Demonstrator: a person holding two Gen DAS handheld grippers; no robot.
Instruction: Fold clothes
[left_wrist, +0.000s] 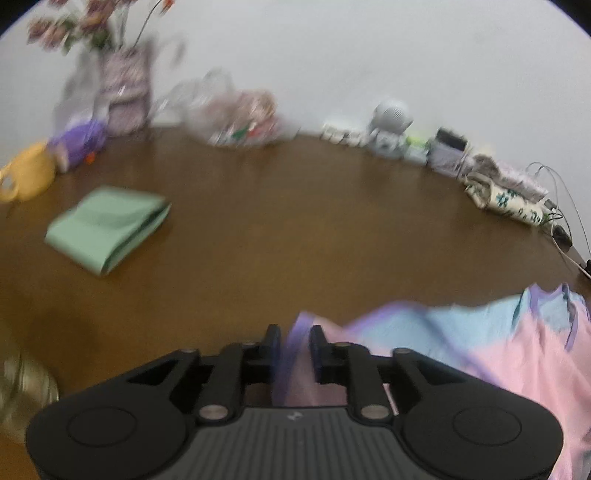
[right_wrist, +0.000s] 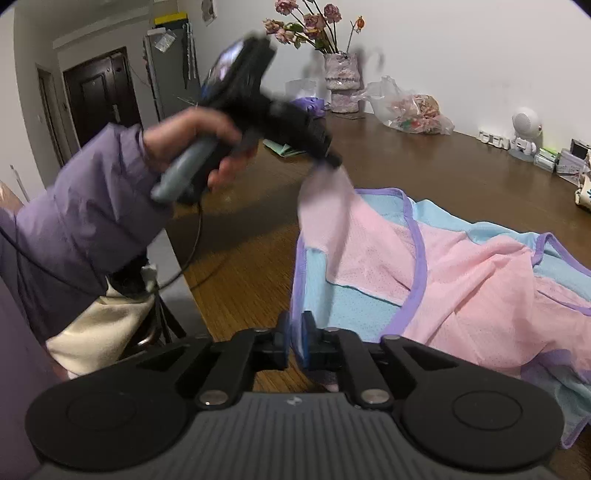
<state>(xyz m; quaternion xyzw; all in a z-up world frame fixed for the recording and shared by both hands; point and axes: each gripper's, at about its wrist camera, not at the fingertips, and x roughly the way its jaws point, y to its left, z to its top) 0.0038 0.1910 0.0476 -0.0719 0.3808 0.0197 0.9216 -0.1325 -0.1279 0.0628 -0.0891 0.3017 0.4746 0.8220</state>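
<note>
While both grippers pinch the pink and blue garment (right_wrist: 424, 258), it lies rumpled across the right half of the right wrist frame on the brown surface (right_wrist: 443, 173). The left gripper (right_wrist: 330, 162) holds a pink corner lifted clear at frame centre; the right gripper (right_wrist: 294, 341) is closed on the purple-trimmed edge at lower centre. A green folded cloth (left_wrist: 107, 229) sits at left of the left wrist view. Judging by this, a fold is under way; next, the lifted corner needs carrying across evenly.
</note>
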